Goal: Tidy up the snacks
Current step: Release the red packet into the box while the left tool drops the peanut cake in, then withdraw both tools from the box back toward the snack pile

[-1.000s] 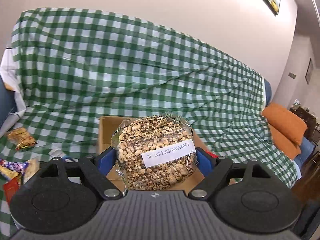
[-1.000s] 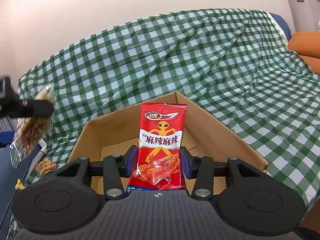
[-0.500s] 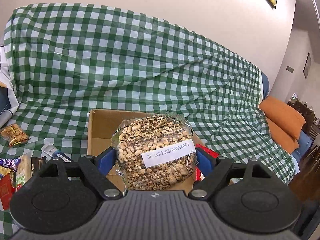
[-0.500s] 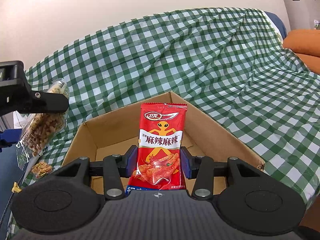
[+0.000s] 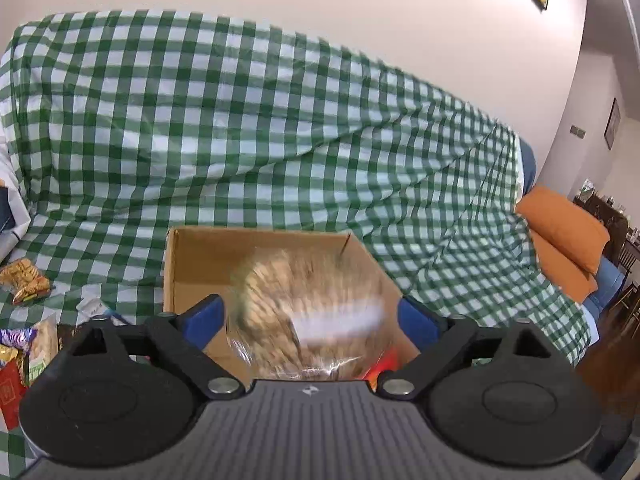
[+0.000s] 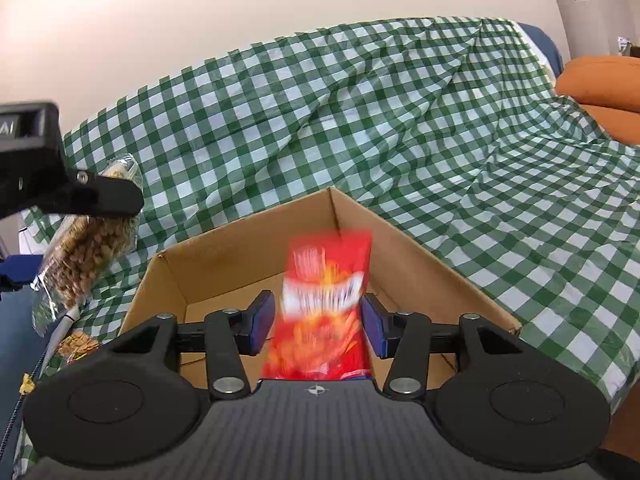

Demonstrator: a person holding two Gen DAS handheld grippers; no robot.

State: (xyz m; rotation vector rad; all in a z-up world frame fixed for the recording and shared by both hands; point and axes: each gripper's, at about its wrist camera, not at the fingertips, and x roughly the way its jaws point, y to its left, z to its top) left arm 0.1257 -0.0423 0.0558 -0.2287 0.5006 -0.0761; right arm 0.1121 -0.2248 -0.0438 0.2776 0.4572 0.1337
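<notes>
1. Left hand-held gripper (image 5: 310, 314): jaws have just been opening and now stand wide. The nut bag (image 5: 308, 312) sits between the pads but looks clear of both. It's motion-blurred, so I judge it's dropping.
2. Right hand-held gripper (image 6: 318, 322): jaws have just been opening too, about half wide. The red pack (image 6: 324, 304) is between the pads with a gap on each side, also blurred. Looks released, not gripped.
3. Why here: both grippers hang over the open box (image 6: 404, 248), tilted down into it, so letting go sends each snack inside with no need to set it down.
4. Box sits on the checked cloth (image 6: 400, 120) that drapes a sofa. The right view shows the box floor mostly bare cardboard.
5. In the right view the nut bag shows at the left, outside the box's left wall, so from that angle it's not clearly over the opening. The left view puts it over the box's near right part. Landing spot: can't tell.
6. Loose snacks (image 5: 24, 280) lie on the cloth off the box's left side. My read: those are next.
7. Risk: the red pack could land upright against the right wall; harmless.
</notes>
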